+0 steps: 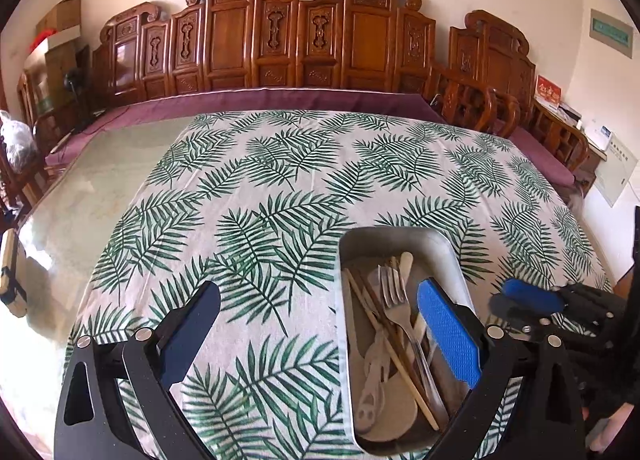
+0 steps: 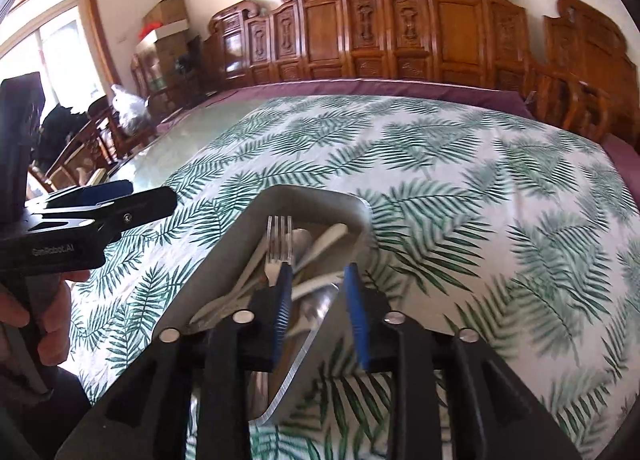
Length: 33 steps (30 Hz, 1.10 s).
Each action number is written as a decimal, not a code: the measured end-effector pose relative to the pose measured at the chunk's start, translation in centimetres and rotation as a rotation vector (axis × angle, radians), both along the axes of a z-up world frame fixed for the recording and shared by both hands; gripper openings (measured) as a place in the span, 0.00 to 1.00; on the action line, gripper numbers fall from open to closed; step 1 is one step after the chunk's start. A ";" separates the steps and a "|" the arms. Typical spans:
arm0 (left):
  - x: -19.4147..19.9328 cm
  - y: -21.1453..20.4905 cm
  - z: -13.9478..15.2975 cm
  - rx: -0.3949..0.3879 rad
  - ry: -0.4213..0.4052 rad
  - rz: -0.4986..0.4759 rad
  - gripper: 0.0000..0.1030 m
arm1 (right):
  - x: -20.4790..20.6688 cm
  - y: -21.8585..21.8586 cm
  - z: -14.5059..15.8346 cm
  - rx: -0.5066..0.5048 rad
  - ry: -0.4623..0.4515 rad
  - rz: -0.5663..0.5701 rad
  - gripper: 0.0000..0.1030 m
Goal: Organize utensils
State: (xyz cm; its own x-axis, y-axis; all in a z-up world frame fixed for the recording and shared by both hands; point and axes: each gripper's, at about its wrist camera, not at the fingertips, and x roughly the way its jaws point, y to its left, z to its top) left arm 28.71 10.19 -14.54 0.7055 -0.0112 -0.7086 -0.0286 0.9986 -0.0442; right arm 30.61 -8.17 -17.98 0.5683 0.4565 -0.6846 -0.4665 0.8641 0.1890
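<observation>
We hold 2 grippers over a leaf-print cloth (image 1: 280, 188) on the counter. The metal tray (image 1: 442, 244) sits on the cloth and contains the utensils: a steel fork (image 1: 394, 296), wooden chopsticks (image 1: 384, 336), pale plastic spoons (image 1: 372, 380) and what looks like a steel spoon, all lying roughly lengthwise and overlapping.

The right gripper (image 2: 318, 292) hovers above the tray with its jaws partly apart and nothing pressed between the pads; the fork lies just beyond the left pad, inside the tray. The step in hand appears to be the release of the fork. To do it well, we judge that the jaws should clear the fork fully before we lift, and the lift should go straight up so that no finger drags the tray rim.

The left gripper (image 1: 316, 324) has its jaws wide and empty, 1 finger over the cloth, the other over the tray's right side.

No utensil is visible on the cloth outside the tray.
</observation>
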 end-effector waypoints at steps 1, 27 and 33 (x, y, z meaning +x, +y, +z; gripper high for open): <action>-0.5 -0.2 0.2 0.003 -0.003 0.004 0.93 | -0.3 -0.5 0.1 -0.002 -0.002 -0.011 0.46; -12.7 -8.4 5.1 0.047 -0.018 -0.059 0.93 | -12.4 -11.2 7.4 -0.029 -0.104 -0.249 0.97; -15.2 -9.5 7.0 0.051 -0.050 -0.059 0.93 | -15.0 -12.7 9.3 -0.018 -0.139 -0.272 0.97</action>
State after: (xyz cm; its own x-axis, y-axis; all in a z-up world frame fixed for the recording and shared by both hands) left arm 13.49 0.64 -7.54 0.7393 -0.0187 -0.6732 0.0314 0.9995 0.0067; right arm 15.57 -20.91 -8.66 0.7567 0.2629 -0.5986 -0.2376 0.9636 0.1229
